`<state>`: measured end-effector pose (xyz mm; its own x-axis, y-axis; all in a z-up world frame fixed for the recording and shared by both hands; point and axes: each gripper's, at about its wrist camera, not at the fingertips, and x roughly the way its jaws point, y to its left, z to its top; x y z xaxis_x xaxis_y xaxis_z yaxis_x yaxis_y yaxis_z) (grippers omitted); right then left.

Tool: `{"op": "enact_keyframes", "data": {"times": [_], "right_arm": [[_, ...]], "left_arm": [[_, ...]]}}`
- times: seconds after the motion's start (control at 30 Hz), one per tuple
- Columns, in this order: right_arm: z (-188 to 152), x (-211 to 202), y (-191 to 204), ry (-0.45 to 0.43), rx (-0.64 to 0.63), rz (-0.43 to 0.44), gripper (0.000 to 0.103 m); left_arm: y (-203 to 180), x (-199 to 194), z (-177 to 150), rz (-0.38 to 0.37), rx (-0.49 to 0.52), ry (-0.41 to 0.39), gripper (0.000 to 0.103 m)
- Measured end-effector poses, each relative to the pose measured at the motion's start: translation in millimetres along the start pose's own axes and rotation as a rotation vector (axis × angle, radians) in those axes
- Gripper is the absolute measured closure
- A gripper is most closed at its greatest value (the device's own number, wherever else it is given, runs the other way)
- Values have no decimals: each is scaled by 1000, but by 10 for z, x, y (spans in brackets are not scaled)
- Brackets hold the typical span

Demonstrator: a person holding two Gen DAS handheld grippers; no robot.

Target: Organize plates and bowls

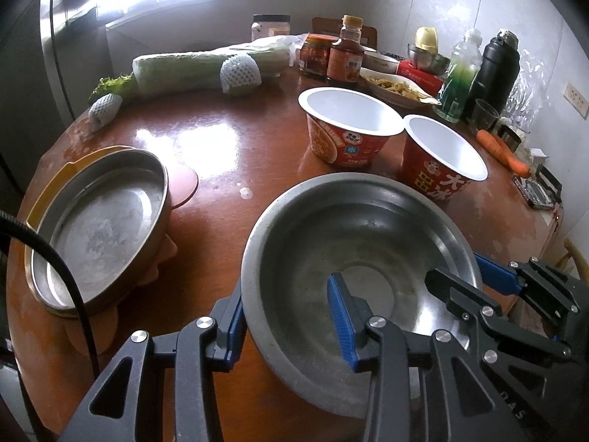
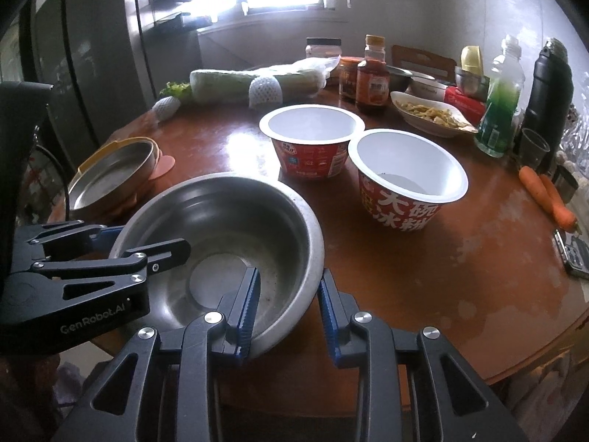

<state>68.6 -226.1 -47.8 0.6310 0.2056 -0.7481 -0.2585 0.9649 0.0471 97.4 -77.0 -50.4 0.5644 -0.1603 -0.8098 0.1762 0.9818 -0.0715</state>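
1 steel bowl (image 1: 368, 243), 2 paper bowls (image 1: 349, 125), 1 steel plate (image 1: 99, 224)

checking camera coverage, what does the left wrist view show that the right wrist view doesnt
Only the left wrist view: a wall socket at far right and a small white speck on the table.
Only the right wrist view: the inside bottom of the nearer red paper bowl.
Both: the steel bowl with the left gripper and right gripper clamped on its rim, the farther paper bowl, the shallow steel pan and the carrots.
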Motion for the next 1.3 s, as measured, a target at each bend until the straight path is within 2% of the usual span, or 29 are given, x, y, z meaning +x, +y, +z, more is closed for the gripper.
{"op": "enact_keyframes", "data": {"times": [0.3, 0.43, 0.73, 1.2, 1.3], "right_arm": [[9, 19, -74, 10, 39, 14, 65], [12, -10, -97, 2, 47, 4, 58], [41, -121, -177, -29, 66, -9, 56], [94, -423, -399, -113, 112, -24, 49], [102, -466, -502, -131, 136, -38, 45]], "left_arm": [[37, -54, 16, 31, -13, -20, 58], [29, -111, 21, 33, -15, -34, 57], [16, -277, 46, 44, -19, -65, 56], [-299, -526, 217, 23, 39, -101, 54], [-421, -506, 288, -6, 60, -90, 53]]}}
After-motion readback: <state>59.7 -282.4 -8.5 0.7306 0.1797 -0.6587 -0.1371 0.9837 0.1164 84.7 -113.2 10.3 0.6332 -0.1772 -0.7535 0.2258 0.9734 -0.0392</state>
